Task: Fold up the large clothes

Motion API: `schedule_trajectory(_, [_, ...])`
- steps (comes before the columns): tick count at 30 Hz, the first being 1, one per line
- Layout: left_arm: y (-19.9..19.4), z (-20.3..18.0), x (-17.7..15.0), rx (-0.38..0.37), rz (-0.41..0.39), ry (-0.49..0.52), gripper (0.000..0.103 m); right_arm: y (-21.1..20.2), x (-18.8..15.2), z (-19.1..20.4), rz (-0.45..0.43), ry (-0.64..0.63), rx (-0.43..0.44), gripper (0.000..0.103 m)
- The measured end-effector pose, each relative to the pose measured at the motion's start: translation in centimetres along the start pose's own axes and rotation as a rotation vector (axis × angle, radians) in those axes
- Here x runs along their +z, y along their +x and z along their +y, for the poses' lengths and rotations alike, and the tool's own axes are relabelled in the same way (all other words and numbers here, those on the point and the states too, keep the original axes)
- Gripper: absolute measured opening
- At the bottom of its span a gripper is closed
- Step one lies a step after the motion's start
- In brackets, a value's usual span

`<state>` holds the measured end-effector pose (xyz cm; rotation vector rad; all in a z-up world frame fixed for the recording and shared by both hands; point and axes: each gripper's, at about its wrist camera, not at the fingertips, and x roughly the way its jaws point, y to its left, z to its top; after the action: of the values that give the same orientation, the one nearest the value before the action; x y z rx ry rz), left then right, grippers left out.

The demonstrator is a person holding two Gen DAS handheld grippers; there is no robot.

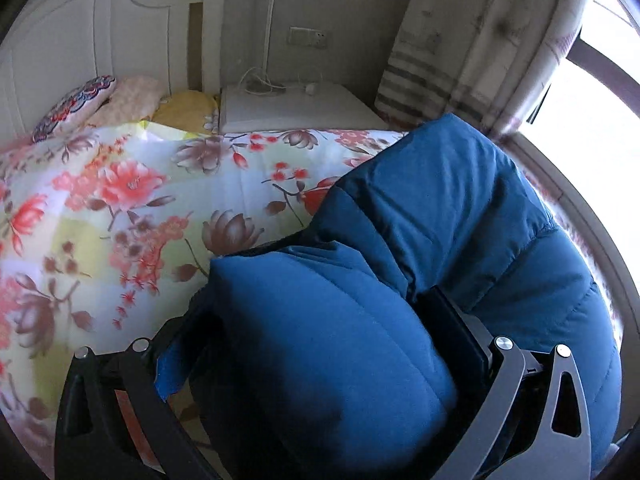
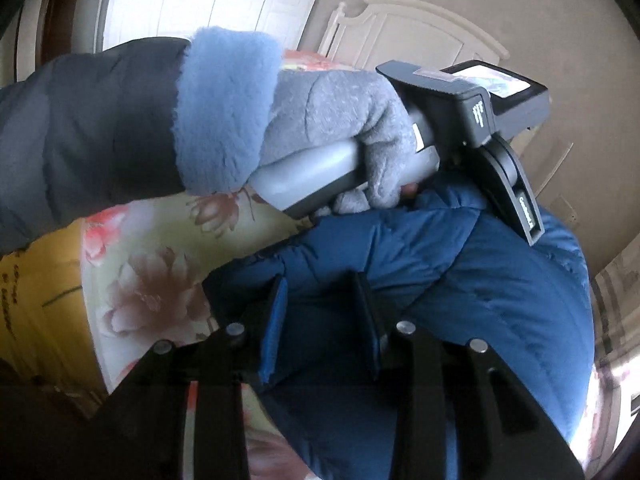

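A padded blue jacket lies bunched on a bed with a floral cover. In the left wrist view my left gripper has its two fingers wide apart with a thick fold of the jacket bulging between them, pressed from both sides. In the right wrist view my right gripper holds a fold of the same jacket between its blue-padded fingers. The other gripper's handle, held by a grey-gloved hand, is just beyond it.
Pillows and a white headboard are at the far end of the bed. A white bedside table with cables stands beside it. A curtain and a bright window are to the right.
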<state>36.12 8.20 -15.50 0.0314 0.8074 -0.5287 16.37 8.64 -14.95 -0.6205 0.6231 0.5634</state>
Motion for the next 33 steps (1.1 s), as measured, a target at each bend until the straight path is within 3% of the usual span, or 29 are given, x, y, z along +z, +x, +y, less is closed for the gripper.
schedule_trajectory(4, [0.1, 1.4, -0.7, -0.055, -0.027, -0.062, 0.099, 0.4, 0.1, -0.1, -0.003, -0.005, 0.000, 0.035])
schedule_trajectory(12, [-0.1, 1.8, -0.8, -0.081, -0.044, -0.082, 0.099, 2.0, 0.3, 0.8, -0.005, -0.027, -0.026, 0.035])
schedule_trajectory(15, [-0.5, 1.6, -0.4, -0.058, -0.031, -0.080, 0.099, 1.8, 0.1, 1.7, -0.009, -0.034, -0.045, 0.035])
schedule_trajectory(17, [-2.2, 0.5, 0.3, 0.054, -0.038, -0.070, 0.099, 0.6, -0.2, 2.4, -0.016, -0.049, -0.048, 0.034])
schedule_trajectory(19, [-5.7, -1.3, 0.9, 0.209, -0.120, -0.041, 0.098, -2.3, -0.2, 2.6, -0.050, -0.062, -0.007, 0.033])
schedule_trajectory(20, [-7.6, -2.2, 1.3, 0.235, -0.173, -0.034, 0.098, -4.1, -0.4, 2.2, -0.086, -0.045, 0.028, 0.035])
schedule_trajectory(22, [-11.9, -4.4, 2.1, 0.206, -0.291, -0.025, 0.098, -7.8, -1.2, 0.0, -0.175, 0.029, 0.090, 0.041])
schedule_trajectory(24, [-13.8, -6.7, 2.8, 0.218, -0.336, 0.016, 0.098, -11.1, -3.1, -4.6, -0.273, 0.178, 0.140, 0.041])
schedule_trajectory(26, [-13.1, -8.6, 3.7, 0.265, -0.279, 0.056, 0.098, -12.5, -5.3, -9.2, -0.330, 0.325, 0.105, 0.040])
schedule_trajectory(27, [-12.4, -9.3, 4.1, 0.333, -0.236, 0.081, 0.098, -12.6, -6.6, -12.0, -0.336, 0.418, 0.079, 0.040])
schedule_trajectory(28, [-11.2, -10.5, 4.6, 0.463, -0.178, 0.155, 0.098, -12.4, -7.9, -14.6, -0.326, 0.517, 0.051, 0.040])
schedule_trajectory(29, [-10.5, -11.2, 5.0, 0.523, -0.156, 0.229, 0.098, -12.2, -8.9, -16.3, -0.309, 0.584, 0.028, 0.039])
schedule_trajectory(31, [-9.9, -10.9, 5.7, 0.540, -0.127, 0.278, 0.098, -11.4, -11.0, -18.7, -0.259, 0.711, 0.022, 0.038])
schedule_trajectory(33, [-10.4, -8.9, 6.5, 0.564, -0.122, 0.222, 0.098, -11.2, -11.5, -18.1, -0.247, 0.721, 0.043, 0.038])
